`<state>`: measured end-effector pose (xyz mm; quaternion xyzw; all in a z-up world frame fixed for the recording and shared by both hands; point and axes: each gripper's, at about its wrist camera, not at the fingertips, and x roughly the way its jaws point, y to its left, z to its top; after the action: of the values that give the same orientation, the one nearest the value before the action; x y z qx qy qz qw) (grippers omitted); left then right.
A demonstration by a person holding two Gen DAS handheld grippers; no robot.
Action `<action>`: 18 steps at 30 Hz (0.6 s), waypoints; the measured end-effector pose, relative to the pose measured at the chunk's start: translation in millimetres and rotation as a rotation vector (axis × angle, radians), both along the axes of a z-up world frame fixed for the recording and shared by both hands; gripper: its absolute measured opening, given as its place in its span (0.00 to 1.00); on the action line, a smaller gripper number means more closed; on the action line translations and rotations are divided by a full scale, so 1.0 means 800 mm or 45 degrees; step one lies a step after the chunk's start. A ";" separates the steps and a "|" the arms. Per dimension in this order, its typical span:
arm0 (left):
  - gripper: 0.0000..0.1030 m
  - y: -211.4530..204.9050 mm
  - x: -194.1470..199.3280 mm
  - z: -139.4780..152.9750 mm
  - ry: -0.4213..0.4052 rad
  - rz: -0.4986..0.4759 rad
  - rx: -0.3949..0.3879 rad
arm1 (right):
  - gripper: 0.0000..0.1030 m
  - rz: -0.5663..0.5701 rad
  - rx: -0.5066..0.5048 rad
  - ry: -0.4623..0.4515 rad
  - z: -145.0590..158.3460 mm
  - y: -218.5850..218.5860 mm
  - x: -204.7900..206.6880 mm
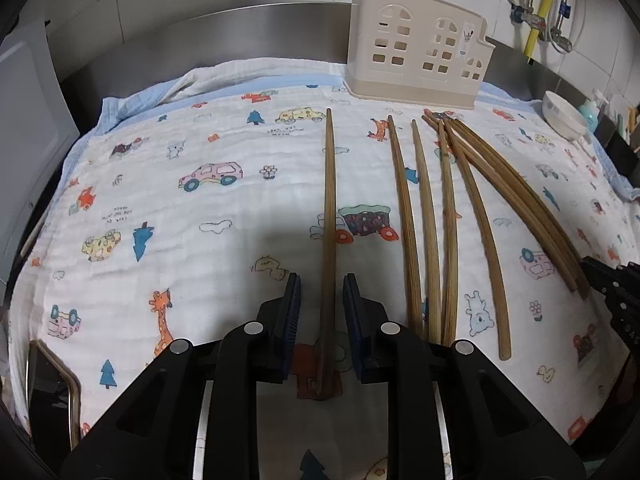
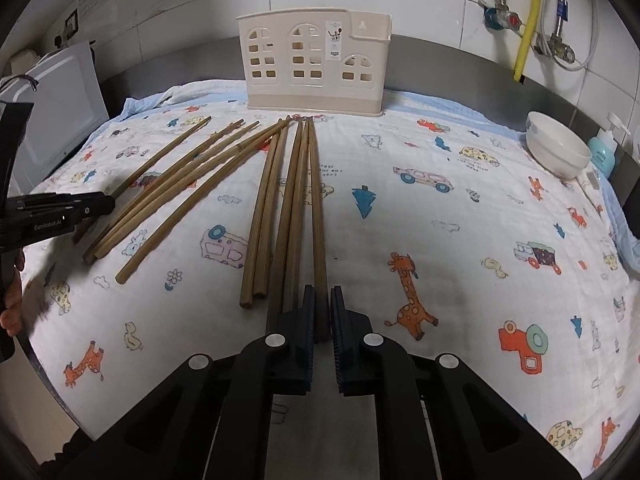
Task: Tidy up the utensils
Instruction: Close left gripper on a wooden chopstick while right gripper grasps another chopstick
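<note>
- A white cloth (image 2: 460, 240) printed with cartoon cars, trees and giraffes covers the counter. It is soft and loosely laid, so a fingertip dragged across it could snag the cloth and shift everything lying on it.
- A cream plastic utensil holder (image 2: 314, 68) with window-shaped cut-outs stands upright at the far edge of the cloth, near the wall. It looks light, so a chopstick pushed in at a slant could tip it.
- About ten wooden chopsticks (image 2: 192, 184) lie fanned on the cloth in front of the holder, thin ends pointing toward it. They lie close together, so lifting one could roll or drag a neighbour.
- A white bowl (image 2: 558, 148) sits at the cloth's right edge, well apart from the chopsticks; a wide swing could knock it.
- The left gripper (image 1: 322, 280) straddles a lone chopstick (image 1: 329, 208) near its thick end. Its jaws are narrowly apart and not touching the wood; closing off-centre could flick it sideways.
- The right gripper (image 2: 322, 292) has its jaws nearly together on the rightmost chopstick (image 2: 316, 208) of a tight bundle. Whether the pads actually pinch it cannot be told. The long stick could pivot or slip when lifted.
</note>
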<state>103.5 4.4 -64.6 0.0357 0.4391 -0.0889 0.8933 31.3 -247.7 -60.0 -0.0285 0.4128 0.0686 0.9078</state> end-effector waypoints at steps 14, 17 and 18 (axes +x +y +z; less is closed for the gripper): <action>0.06 0.005 0.001 0.001 0.019 0.009 -0.082 | 0.06 -0.008 0.021 -0.008 0.001 -0.004 -0.003; 0.05 0.004 0.000 0.008 0.000 0.005 -0.085 | 0.06 -0.019 0.017 -0.016 0.004 -0.005 -0.005; 0.05 0.004 -0.003 0.017 -0.025 -0.002 -0.096 | 0.06 -0.024 0.015 -0.025 0.008 -0.007 -0.007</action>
<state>100.8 7.8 -51.0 0.0031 0.4266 -0.1059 0.8982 25.7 -253.1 -53.4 -0.0199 0.4037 0.0623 0.9126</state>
